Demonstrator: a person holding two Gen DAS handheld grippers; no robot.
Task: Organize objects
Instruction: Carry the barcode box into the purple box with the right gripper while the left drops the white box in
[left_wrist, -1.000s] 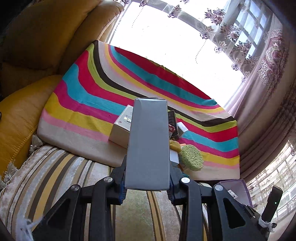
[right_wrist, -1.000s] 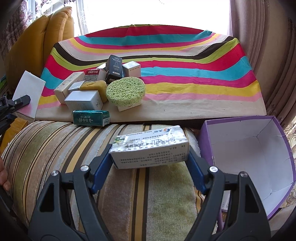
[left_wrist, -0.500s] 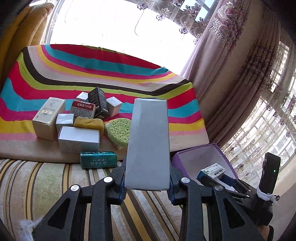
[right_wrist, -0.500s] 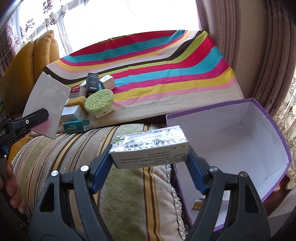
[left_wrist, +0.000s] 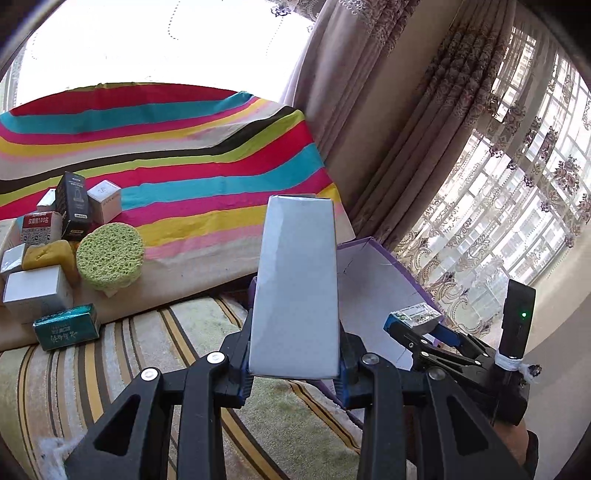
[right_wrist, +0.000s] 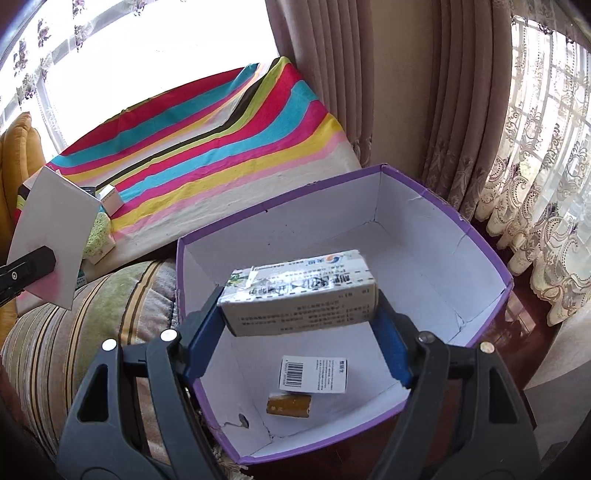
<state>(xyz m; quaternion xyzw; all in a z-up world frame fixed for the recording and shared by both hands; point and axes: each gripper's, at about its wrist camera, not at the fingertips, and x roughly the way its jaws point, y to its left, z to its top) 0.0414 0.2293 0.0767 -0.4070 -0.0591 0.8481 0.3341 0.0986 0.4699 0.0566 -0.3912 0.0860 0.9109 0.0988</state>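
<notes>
Left gripper (left_wrist: 294, 363) clamps grey box (left_wrist: 296, 288) | right gripper (right_wrist: 297, 345) clamps medicine carton (right_wrist: 301, 291), seemingly above purple box (right_wrist: 480, 240)

- The left wrist view looks forward along the left claw (left_wrist: 294, 365), low over the striped sofa cushion (left_wrist: 110, 369), facing the striped cloth (left_wrist: 207, 173) and curtains.
- The right wrist view looks steeply down past the right claw (right_wrist: 297, 325) into the purple box (right_wrist: 443, 206), close above it.
- Both views share the box, the cloth and, probably, the same green sponge (left_wrist: 109, 254).
</notes>
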